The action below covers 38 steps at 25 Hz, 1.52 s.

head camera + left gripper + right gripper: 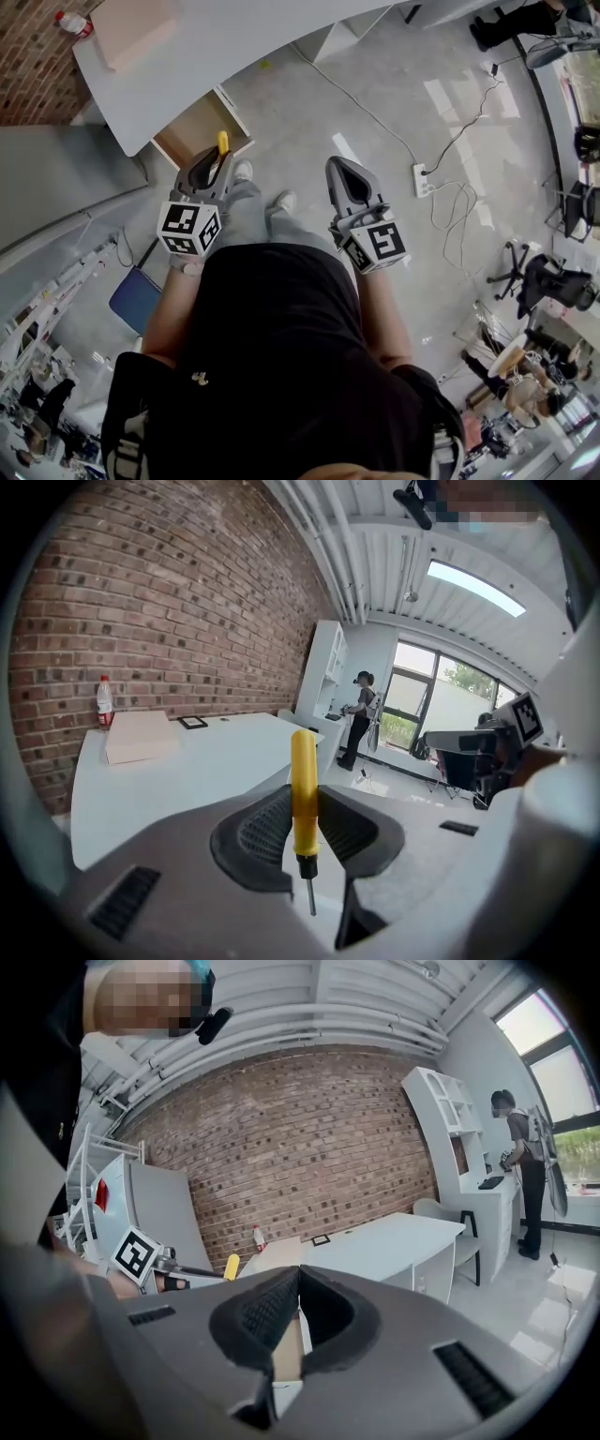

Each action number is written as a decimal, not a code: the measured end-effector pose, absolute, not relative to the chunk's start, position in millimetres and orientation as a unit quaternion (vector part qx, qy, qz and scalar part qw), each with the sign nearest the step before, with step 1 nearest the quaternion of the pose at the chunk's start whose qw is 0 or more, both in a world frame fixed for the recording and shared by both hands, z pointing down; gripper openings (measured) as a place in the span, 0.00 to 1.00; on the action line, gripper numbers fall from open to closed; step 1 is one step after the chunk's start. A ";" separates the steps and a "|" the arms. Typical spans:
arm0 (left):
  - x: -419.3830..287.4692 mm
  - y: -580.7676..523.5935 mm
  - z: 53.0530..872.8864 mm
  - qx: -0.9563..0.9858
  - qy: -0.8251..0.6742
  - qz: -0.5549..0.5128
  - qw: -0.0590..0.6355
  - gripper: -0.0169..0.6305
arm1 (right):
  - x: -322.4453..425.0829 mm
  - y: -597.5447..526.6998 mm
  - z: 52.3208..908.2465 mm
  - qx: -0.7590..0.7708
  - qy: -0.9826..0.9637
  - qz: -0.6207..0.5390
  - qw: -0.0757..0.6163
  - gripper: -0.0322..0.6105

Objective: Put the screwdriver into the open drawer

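A yellow-handled screwdriver (223, 142) is clamped in my left gripper (217, 156), which is shut on the handle. In the left gripper view the screwdriver (303, 789) stands upright between the jaws, with its thin metal tip pointing down. The open drawer (192, 127), tan inside, sticks out from under the white desk (187, 56), just beyond the left gripper. My right gripper (339, 169) is held to the right over the floor. Its jaws are shut and nothing is between them (298, 1277). In the right gripper view the screwdriver (231, 1267) shows at the left.
A flat cardboard box (131, 33) and a bottle (73, 22) lie on the desk. A power strip (422, 180) with cables lies on the floor to the right. A blue item (136, 300) lies at the lower left. A person (359, 714) stands by the far windows.
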<state>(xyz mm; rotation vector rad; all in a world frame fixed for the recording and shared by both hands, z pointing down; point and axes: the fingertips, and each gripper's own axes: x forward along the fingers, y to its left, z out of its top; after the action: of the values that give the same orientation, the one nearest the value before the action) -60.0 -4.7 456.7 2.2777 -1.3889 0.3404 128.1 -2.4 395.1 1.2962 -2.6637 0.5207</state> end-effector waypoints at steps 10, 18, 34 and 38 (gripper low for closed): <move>-93.7 -59.5 544.2 0.802 -0.487 0.137 0.319 0.15 | 106.2 -44.8 421.4 0.457 -0.861 0.197 0.106 0.06; -118.3 -84.5 630.5 0.785 -0.467 0.202 0.354 0.15 | 91.8 -63.7 437.4 0.477 -0.843 0.214 0.130 0.06; -138.3 -90.2 792.1 0.757 -0.398 0.326 0.403 0.15 | 84.0 -61.0 491.5 0.527 -0.792 0.257 0.169 0.06; -142.7 -87.1 820.8 0.749 -0.382 0.353 0.410 0.15 | 84.0 -56.3 501.8 0.539 -0.779 0.267 0.175 0.06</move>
<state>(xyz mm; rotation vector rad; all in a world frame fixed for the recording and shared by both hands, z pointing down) -142.7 -87.1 820.8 1.8868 -0.9632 0.8880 84.0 -56.3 501.8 1.5276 -2.2087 0.7556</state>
